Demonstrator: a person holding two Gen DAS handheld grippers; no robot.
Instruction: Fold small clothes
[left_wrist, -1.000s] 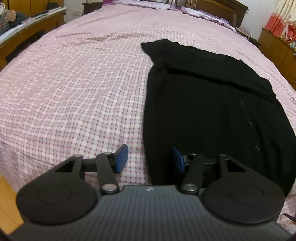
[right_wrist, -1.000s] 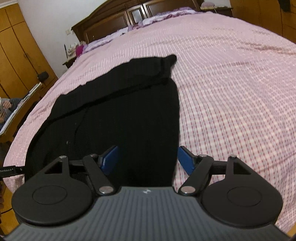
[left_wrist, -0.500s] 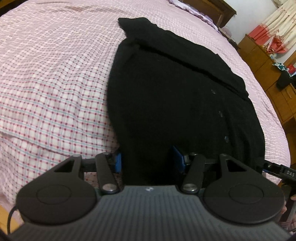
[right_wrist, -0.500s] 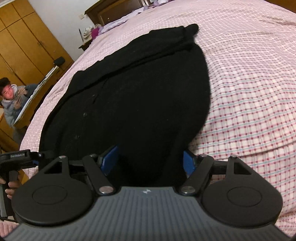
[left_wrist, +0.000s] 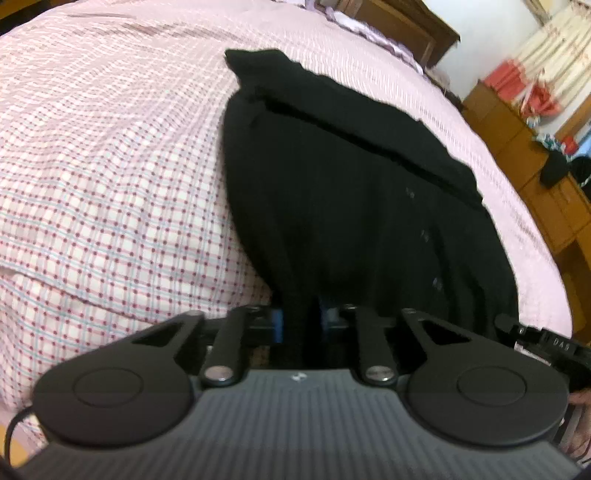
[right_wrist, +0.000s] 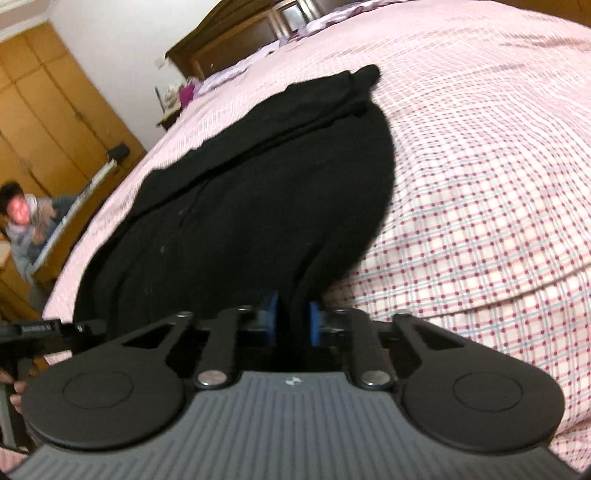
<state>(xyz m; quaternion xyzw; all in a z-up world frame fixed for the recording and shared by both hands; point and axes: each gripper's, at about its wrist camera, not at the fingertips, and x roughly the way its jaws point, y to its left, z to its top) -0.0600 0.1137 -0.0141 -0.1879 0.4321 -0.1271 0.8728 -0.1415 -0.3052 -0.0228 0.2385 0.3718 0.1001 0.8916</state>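
Black garment (left_wrist: 332, 206), pink-checked bedspread (left_wrist: 110, 166)

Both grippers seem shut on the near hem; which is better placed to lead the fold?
Neither clearly: left gripper and right gripper each pinch a near corner of the black buttoned knit garment. Probably lift together.

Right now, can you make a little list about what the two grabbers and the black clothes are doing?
clothing: black garment, spread flat on the bed, small buttons showing
surface: pink checked bedsheet
left gripper: blue pads closed on the garment's near edge
right gripper: blue pads closed on the near edge too
garment far end: lying on the sheet, a folded band across it
background: wooden headboard, wooden wardrobe, a seated person at the side
fold: not yet made
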